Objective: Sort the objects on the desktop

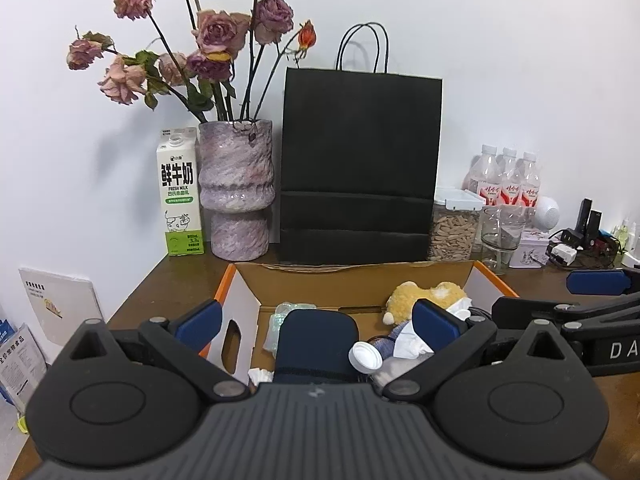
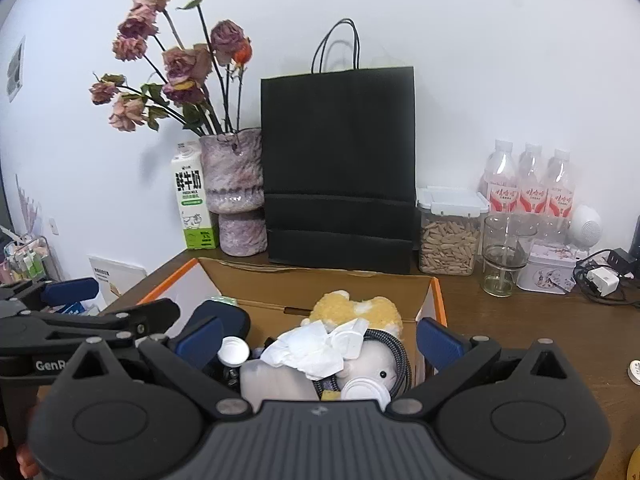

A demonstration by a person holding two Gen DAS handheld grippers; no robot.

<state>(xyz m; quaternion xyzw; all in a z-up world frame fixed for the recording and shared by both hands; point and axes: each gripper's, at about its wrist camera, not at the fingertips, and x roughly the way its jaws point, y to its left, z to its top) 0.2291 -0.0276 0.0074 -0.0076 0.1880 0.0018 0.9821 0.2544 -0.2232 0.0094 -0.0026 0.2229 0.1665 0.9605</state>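
An open cardboard box [image 1: 360, 280] [image 2: 320, 284] with orange edges sits on the brown desk. Inside lie a dark blue case [image 1: 316, 344], a yellow plush toy [image 1: 424, 296] [image 2: 352, 308], crumpled white tissue [image 2: 312, 348], white round lids [image 1: 365, 356] [image 2: 366, 390], a braided cable [image 2: 394, 352] and a pale plush [image 2: 372, 364]. My left gripper [image 1: 318, 322] hovers above the box, jaws wide apart, nothing between its blue pads. My right gripper [image 2: 318, 340] stands open over the box too, its pads touching nothing. Each gripper's arm shows at the edge of the other's view.
Behind the box stand a milk carton [image 1: 180, 196], a purple vase [image 1: 236, 192] of dried roses, a black paper bag [image 1: 360, 168], a jar of seeds [image 2: 448, 236], a glass [image 2: 500, 256], water bottles [image 2: 528, 188], a tin [image 2: 552, 272] and chargers with cables [image 2: 600, 276].
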